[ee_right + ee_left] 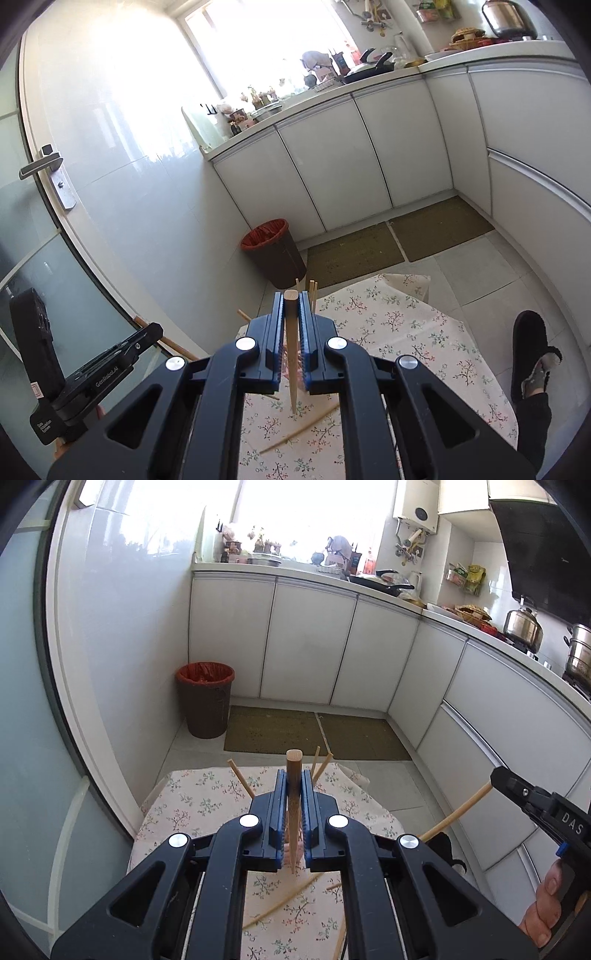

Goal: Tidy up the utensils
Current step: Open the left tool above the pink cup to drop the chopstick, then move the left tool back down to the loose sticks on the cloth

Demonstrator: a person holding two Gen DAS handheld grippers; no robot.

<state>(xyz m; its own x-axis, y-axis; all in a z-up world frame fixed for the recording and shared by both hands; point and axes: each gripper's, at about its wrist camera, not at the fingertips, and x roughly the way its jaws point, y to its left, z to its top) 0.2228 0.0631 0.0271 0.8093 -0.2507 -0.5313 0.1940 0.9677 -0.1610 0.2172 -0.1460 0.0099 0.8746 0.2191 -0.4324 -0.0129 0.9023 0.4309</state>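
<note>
Left gripper (pixel 294 786) fingers clamp one chopstick (pixel 294 812); right gripper (pixel 291 308) fingers clamp another chopstick (pixel 291 350). Loose chopsticks (pixel 284 901) on the floral bench (pixel 192 805) lie partly hidden beneath the grippers

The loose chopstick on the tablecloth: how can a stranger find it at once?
Find the small table under the floral cloth. Look below the right gripper, which is shut on its own chopstick. The loose chopstick lies flat and slanted on the cloth, while its neighbours stand up behind the fingers.
</note>
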